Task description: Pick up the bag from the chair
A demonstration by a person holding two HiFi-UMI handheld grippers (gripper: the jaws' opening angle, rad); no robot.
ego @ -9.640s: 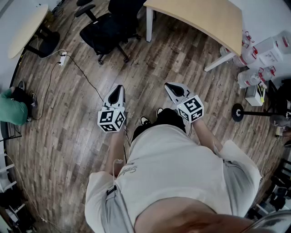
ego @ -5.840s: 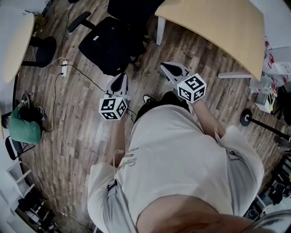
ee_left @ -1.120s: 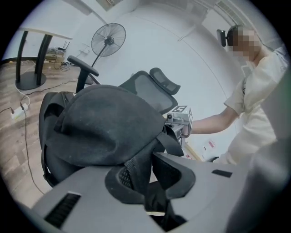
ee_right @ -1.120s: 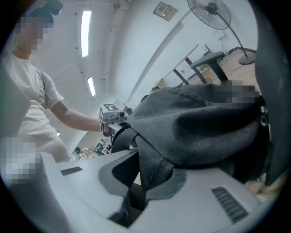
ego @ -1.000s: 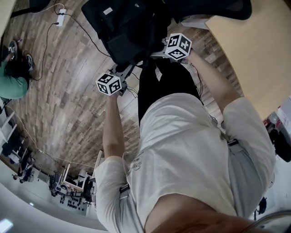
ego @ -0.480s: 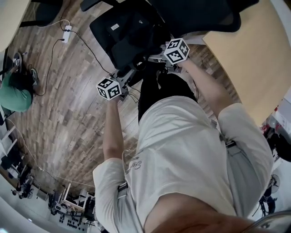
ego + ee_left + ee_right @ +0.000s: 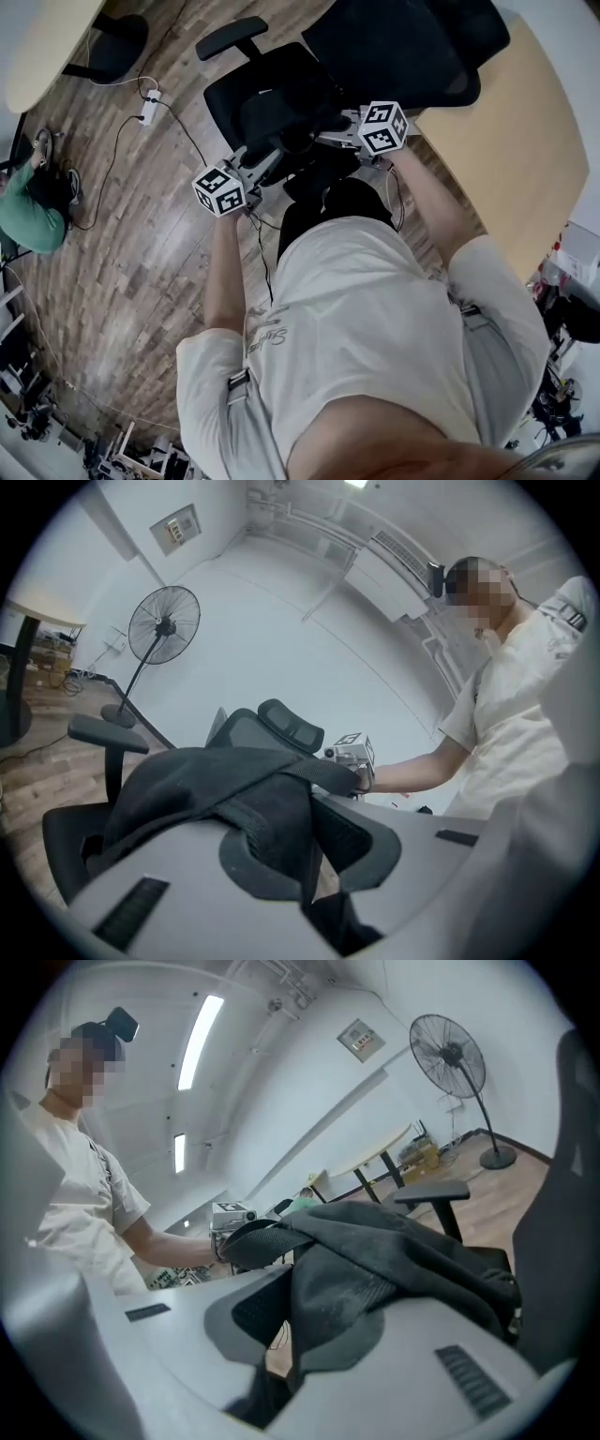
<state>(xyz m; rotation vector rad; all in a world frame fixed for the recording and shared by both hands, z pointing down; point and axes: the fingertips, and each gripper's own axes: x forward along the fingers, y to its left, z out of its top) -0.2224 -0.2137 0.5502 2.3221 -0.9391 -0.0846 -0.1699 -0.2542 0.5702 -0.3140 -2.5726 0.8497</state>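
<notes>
A wood-plank floor (image 7: 141,272) lies under a white-walled office. Nearest, the person's white shirt (image 7: 375,328) fills the lower half of the head view, and both bare arms reach forward.

The left gripper (image 7: 305,860) is pinched on a fold of the black bag (image 7: 206,789), with dark cloth filling the gap between its pads. The right gripper (image 7: 281,1335) is clamped the same way on the bag's cloth, from the opposite side. A webbing strap (image 7: 261,1239) arches off the top of the bag, and each gripper's view shows the other gripper at the far end of it.

The bag sags between the two grippers, above the seat of the black chair (image 7: 394,47). I cannot tell whether its underside touches the seat. The chair's mesh back stands just beyond the bag. One armrest (image 7: 230,37) sticks out on the left in the head view.

To the right of the chair is a pale wooden desk (image 7: 506,141). On the floor to the chair's left lies a power strip (image 7: 148,106) with a cable trailing from it. Farther left, a round table (image 7: 47,47) cuts the corner of the head view. Someone in a green top (image 7: 28,216) is at the left edge. A standing fan (image 7: 164,630) is by the far wall.
</notes>
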